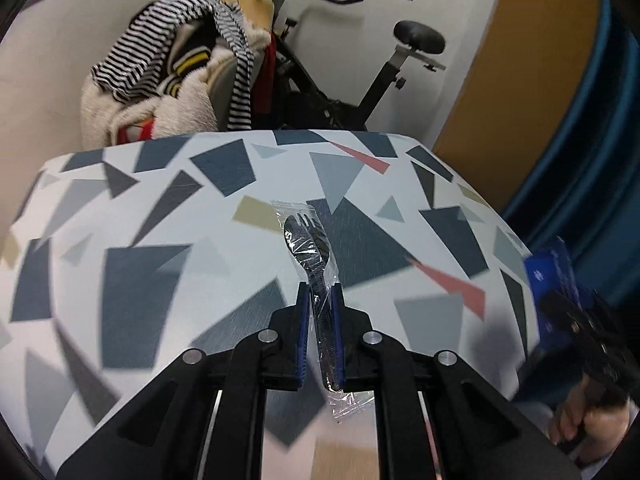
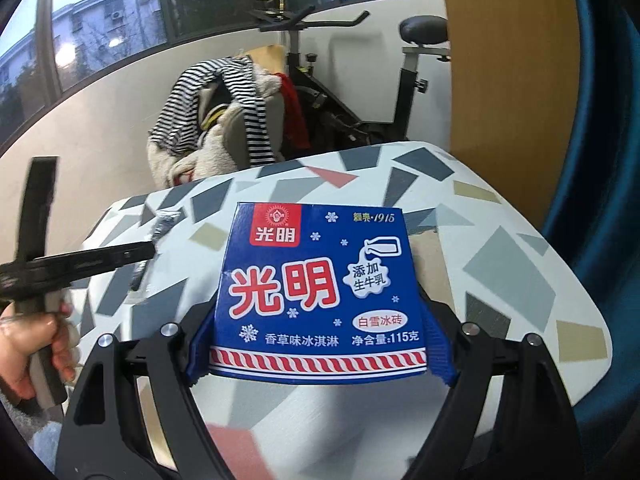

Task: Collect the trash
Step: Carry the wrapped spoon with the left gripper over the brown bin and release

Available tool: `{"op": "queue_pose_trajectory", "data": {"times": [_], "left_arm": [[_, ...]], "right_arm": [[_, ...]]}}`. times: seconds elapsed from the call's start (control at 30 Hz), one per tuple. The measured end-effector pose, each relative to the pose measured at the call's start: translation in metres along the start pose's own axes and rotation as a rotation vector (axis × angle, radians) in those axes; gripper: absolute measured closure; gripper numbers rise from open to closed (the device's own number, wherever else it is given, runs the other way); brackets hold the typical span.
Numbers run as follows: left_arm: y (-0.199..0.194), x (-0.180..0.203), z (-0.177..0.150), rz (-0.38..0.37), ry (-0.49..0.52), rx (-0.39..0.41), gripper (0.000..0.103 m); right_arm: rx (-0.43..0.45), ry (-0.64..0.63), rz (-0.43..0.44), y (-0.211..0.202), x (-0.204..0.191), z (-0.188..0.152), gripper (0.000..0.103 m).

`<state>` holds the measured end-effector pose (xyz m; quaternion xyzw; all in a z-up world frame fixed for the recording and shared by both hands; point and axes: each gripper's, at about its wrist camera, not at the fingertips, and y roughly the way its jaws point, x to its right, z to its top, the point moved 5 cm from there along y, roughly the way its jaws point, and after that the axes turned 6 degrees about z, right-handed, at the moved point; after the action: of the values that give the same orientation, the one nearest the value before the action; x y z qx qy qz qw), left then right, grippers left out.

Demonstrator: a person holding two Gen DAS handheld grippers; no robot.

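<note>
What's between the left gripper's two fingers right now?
A black plastic fork and spoon sealed in a clear wrapper, pinched between the left gripper fingers; left wrist view.

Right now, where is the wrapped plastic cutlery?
The wrapped plastic cutlery is clamped in the left tongs, above the patterned table; in the right wrist view it shows at far left.

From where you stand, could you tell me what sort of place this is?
Probably a room in a home: an exercise bike by the window, clothes heaped on a chair, and a patterned table.
</note>
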<state>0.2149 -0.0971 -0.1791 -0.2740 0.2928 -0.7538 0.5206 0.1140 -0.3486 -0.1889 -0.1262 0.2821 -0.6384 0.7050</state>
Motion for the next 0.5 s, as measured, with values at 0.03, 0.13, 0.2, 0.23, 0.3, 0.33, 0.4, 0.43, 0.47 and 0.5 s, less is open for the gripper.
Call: {"op": "queue_pose_trajectory", "data": {"times": [0.03,0.13,0.2,0.23,0.3,0.33,0.4,0.43,0.47,0.5], "left_arm": [[-0.019,-0.002,-0.009,0.006,0.015,0.016,0.092],[-0.059,-0.006,-0.031,0.025,0.034,0.057,0.092],[-0.078,-0.007,-0.044,0.032,0.031,0.071,0.092],[-0.091,-0.007,-0.056,0.034,0.028,0.08,0.092],[-0.106,-0.007,-0.071,0.039,0.027,0.091,0.092],[-0.115,-0.004,-0.083,0.044,0.025,0.099,0.092],[-0.125,-0.001,-0.104,0.045,0.019,0.099,0.092],[-0.128,0.001,-0.115,0.043,0.014,0.093,0.092],[-0.13,0.003,-0.126,0.042,0.008,0.088,0.092],[-0.131,0.004,-0.134,0.039,0.004,0.085,0.092]], "right_arm": [[0.001,-0.003,0.003,-0.002,-0.004,-0.002,0.022],[0.002,-0.032,0.029,-0.013,-0.024,-0.011,0.022],[0.001,-0.05,0.051,-0.022,-0.038,-0.017,0.022],[0.003,-0.052,0.053,-0.025,-0.041,-0.018,0.022],[0.007,-0.061,0.064,-0.033,-0.052,-0.022,0.022],[0.008,-0.073,0.072,-0.039,-0.061,-0.026,0.022],[0.008,-0.088,0.079,-0.044,-0.07,-0.031,0.022],[0.007,-0.103,0.084,-0.047,-0.077,-0.035,0.022],[0.007,-0.111,0.086,-0.05,-0.082,-0.037,0.022],[0.007,-0.118,0.088,-0.052,-0.086,-0.039,0.022]]}}
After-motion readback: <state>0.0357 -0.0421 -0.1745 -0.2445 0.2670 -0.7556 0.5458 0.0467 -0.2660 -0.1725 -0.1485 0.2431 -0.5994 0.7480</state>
